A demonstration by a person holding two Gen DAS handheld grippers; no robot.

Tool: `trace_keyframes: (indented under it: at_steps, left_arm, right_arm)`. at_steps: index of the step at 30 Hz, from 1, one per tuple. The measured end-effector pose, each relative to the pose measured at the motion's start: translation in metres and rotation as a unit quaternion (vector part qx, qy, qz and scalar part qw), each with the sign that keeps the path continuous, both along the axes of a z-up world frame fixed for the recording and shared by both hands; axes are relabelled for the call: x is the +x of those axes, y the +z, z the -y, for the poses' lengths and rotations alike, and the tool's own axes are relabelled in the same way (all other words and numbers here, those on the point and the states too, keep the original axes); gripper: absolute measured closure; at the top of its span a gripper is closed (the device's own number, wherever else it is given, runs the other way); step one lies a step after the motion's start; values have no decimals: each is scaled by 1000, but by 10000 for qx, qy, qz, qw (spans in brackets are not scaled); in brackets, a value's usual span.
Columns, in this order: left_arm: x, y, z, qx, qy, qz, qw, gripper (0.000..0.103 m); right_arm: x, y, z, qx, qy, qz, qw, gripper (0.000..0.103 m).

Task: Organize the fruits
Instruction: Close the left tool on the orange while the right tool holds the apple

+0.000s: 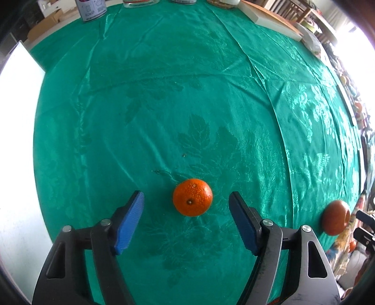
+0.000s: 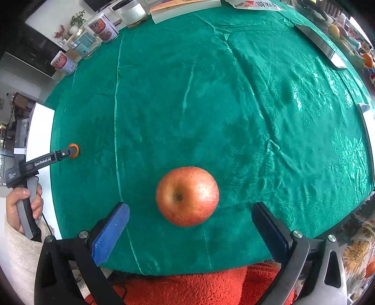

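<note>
A small orange (image 1: 192, 197) lies on the green tablecloth (image 1: 164, 105), between the blue pads of my left gripper (image 1: 186, 196), which points down over it. The jaws stand open, with a gap on each side of the fruit. A red apple (image 2: 187, 196) sits stem-pit up near the table's front edge, and my right gripper (image 2: 190, 207) hangs open above it, its pads well clear of the skin. The apple (image 1: 335, 217) also shows at the right of the left wrist view. Far left in the right wrist view, the left gripper (image 2: 68, 152) meets the orange (image 2: 74, 151), held by a hand (image 2: 21, 206).
Cans (image 2: 64, 62) and glass jars (image 2: 131, 11) line the far edge, next to a flat white box (image 2: 185, 7). A dark flat slab (image 2: 321, 47) lies far right. A red towel (image 2: 187, 286) hangs at the front edge, and a white surface (image 1: 18, 117) borders the left.
</note>
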State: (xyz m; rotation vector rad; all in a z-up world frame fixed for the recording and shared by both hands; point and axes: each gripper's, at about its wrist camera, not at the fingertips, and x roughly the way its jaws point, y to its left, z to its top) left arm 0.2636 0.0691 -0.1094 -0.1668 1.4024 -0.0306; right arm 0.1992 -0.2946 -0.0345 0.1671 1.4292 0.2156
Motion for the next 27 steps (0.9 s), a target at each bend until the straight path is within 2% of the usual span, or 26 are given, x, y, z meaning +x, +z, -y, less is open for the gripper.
trace_keyframes:
  at_steps: [2,4,5,6,7,9,12,22,27]
  left_arm:
    - [-2,0,1,-3,-9,18,10000,28]
    - [1,-1,1,10,-13,32,10000,36]
    - [3,-3,3,8,-18,17,10000,47]
    - [4,-4,3,-23,-18,-5,10000,63]
    - [4,-7,2,-79,-9,-44,10000,71]
    - [3,-6,3,-105,62,50,9999,71]
    - [0,-5,1,-171,86,94,9998,72]
    - [-9,5,11,-71,-167,155,9997,72]
    - [-13,1,14,-59,-201,118,9997,72]
  right_arm:
    - [1,1,0,-36,-1,-24,10000,0]
    - [3,2,0,-62,-13,-56,10000,0]
    - [5,2,-1,-58,-18,-70,10000,0]
    - [6,2,-2,-35,-28,-78,10000,0]
    - [7,2,-4,-12,-38,-79,10000,0]
    - [10,3,-7,-7,-40,-94,9999,0]
    - [13,1,-13,-249,8,-149,9996,0]
    - [25,-24,-63,-1049,664,-367,9916,0]
    - [28,-37,-66,-1414,601,-481,9870,2]
